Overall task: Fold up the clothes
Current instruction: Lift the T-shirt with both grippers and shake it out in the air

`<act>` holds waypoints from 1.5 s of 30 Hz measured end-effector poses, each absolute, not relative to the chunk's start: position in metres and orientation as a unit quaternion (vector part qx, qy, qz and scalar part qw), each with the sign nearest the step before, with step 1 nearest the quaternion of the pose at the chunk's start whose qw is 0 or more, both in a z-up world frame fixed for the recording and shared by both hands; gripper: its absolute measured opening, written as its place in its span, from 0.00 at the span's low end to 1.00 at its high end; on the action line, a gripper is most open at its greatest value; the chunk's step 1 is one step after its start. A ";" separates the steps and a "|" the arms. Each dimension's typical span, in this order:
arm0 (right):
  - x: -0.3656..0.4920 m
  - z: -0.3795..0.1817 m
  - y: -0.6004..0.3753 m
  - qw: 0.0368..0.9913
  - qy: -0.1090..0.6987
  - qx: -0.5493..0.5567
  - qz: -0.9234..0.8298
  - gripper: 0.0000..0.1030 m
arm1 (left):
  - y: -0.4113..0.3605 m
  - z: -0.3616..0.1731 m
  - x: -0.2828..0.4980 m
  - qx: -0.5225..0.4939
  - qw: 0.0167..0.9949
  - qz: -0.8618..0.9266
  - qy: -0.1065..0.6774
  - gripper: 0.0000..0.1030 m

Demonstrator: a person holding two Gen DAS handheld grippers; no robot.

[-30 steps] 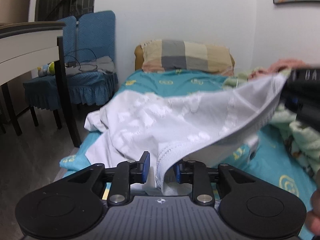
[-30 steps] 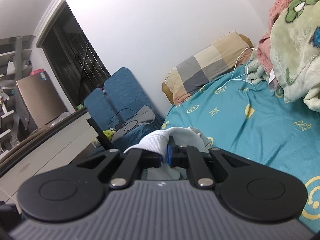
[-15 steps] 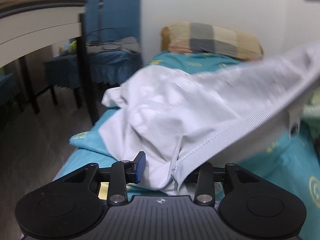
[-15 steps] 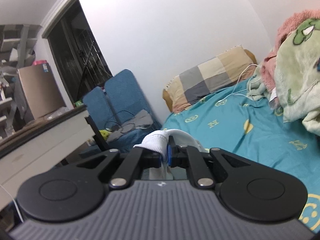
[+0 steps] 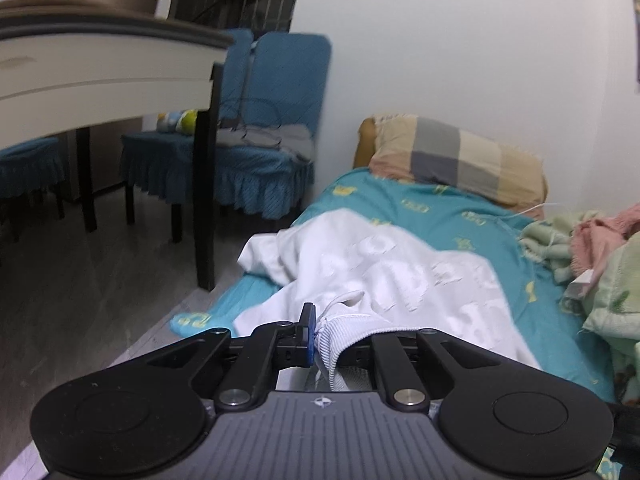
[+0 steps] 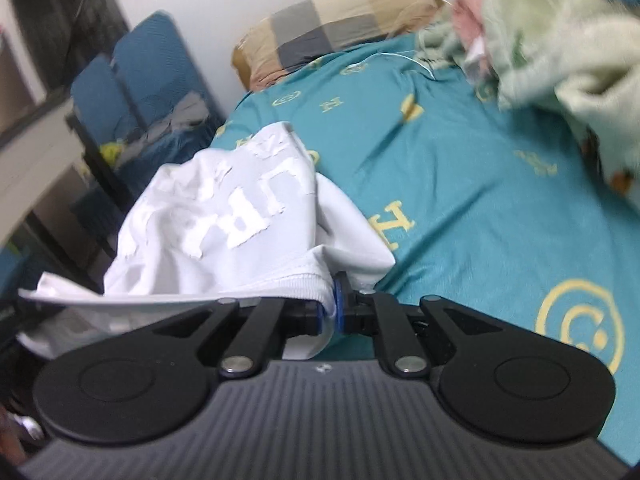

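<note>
A white shirt with raised white lettering lies crumpled on the teal bed sheet near the bed's left edge. My left gripper is closing its jaws on the shirt's ribbed hem. The blue pad of the left finger presses the ribbing, and cloth hides the other finger. In the right wrist view the same shirt bunches up to the left, and my right gripper is shut on another part of the ribbed hem, low over the sheet.
A checked pillow lies at the head of the bed against the wall. Green and pink blankets are heaped along the bed's right side. A white table with dark legs and blue-covered chairs stand on the floor to the left.
The left jaws, apart before, have closed onto the ribbed hem. The shirt, earlier stretched up toward the right, now sags onto the bed. The right gripper has dipped toward the sheet with its hem.
</note>
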State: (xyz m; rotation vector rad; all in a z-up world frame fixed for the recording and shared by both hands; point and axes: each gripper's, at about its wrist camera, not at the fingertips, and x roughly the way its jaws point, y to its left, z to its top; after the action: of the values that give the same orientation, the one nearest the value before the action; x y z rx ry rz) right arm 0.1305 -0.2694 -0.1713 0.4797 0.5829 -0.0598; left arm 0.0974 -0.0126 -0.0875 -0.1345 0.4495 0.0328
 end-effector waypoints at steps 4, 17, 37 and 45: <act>0.107 -0.134 -0.270 0.950 0.192 0.244 -0.042 0.09 | -0.020 -0.050 0.072 -0.057 0.988 -0.001 0.146 0.07; 0.015 0.110 -0.246 0.988 -0.077 0.131 0.007 0.09 | 0.004 0.202 -0.011 -0.111 0.991 -0.043 -0.059 0.05; -0.148 0.344 -0.250 0.972 -0.221 0.072 0.047 0.09 | 0.023 0.428 -0.146 -0.109 0.981 -0.127 -0.098 0.05; -0.021 0.265 -0.266 0.992 -0.107 0.070 0.016 0.09 | 0.007 0.323 0.001 -0.090 0.990 -0.104 -0.017 0.06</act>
State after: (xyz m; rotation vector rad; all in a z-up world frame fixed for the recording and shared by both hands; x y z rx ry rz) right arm -0.0213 -0.2656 0.2646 0.1410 -0.2153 0.0320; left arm 0.0014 0.0071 0.3233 -0.1813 -0.0344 -0.2095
